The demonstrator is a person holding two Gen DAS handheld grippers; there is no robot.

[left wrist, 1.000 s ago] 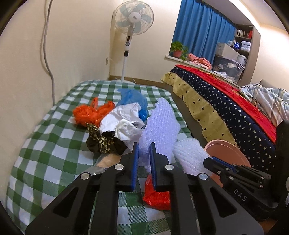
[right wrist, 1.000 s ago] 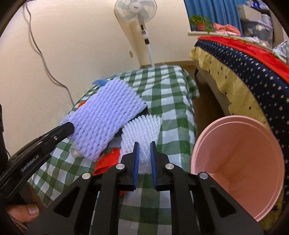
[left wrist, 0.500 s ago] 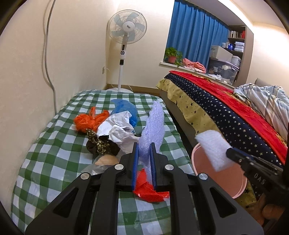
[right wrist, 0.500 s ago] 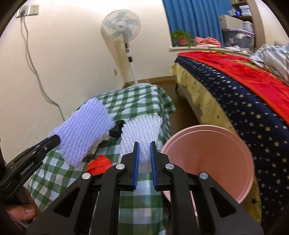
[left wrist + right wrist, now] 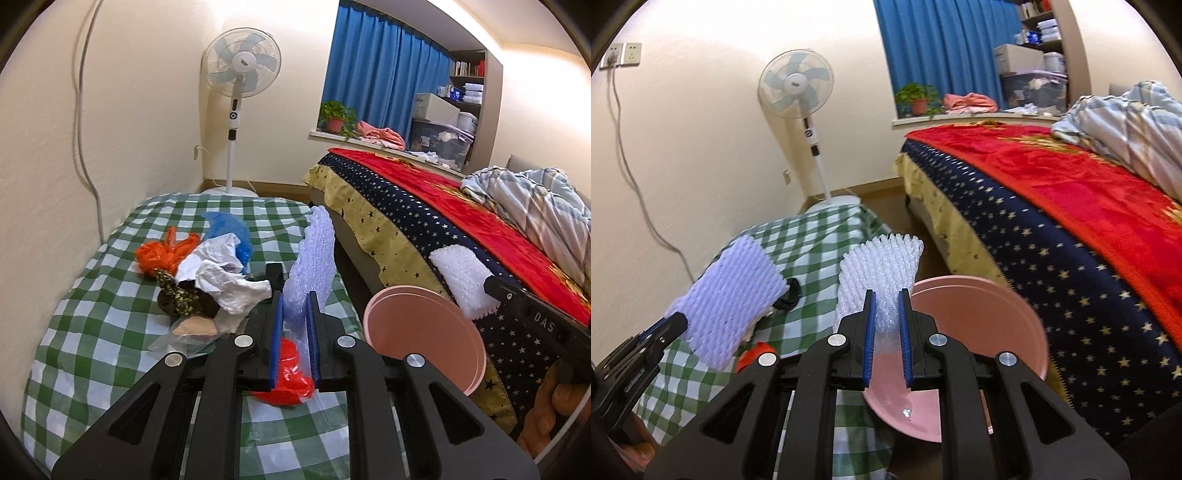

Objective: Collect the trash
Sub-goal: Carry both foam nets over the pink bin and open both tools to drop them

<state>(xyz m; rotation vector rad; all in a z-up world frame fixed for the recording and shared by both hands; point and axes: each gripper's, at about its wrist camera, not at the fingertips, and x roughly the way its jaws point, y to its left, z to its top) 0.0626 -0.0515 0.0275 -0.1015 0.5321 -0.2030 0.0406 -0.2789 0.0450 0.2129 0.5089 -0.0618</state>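
Note:
My left gripper [image 5: 294, 334] is shut on a lilac foam net sleeve [image 5: 314, 258] and holds it above the green-checked table [image 5: 92, 295]; the sleeve also shows in the right wrist view [image 5: 731, 295]. My right gripper [image 5: 886, 332] is shut on a white foam net sleeve [image 5: 882, 269], held over the near rim of the pink bin [image 5: 982, 314]. The bin [image 5: 424, 332] stands on the floor between table and bed. In the left wrist view the white sleeve [image 5: 461, 280] hangs above the bin.
Trash lies on the table: an orange bag [image 5: 162, 253], a blue bag [image 5: 229, 229], white crumpled paper [image 5: 221, 273], a dark patterned wad [image 5: 184, 299], a red wrapper [image 5: 291, 373]. A bed [image 5: 461, 236] is on the right, a fan [image 5: 240, 74] at the back.
Both grippers rose and pulled back from the table with their sleeves. The right gripper carried the white sleeve to the right, over the pink bin's rim.

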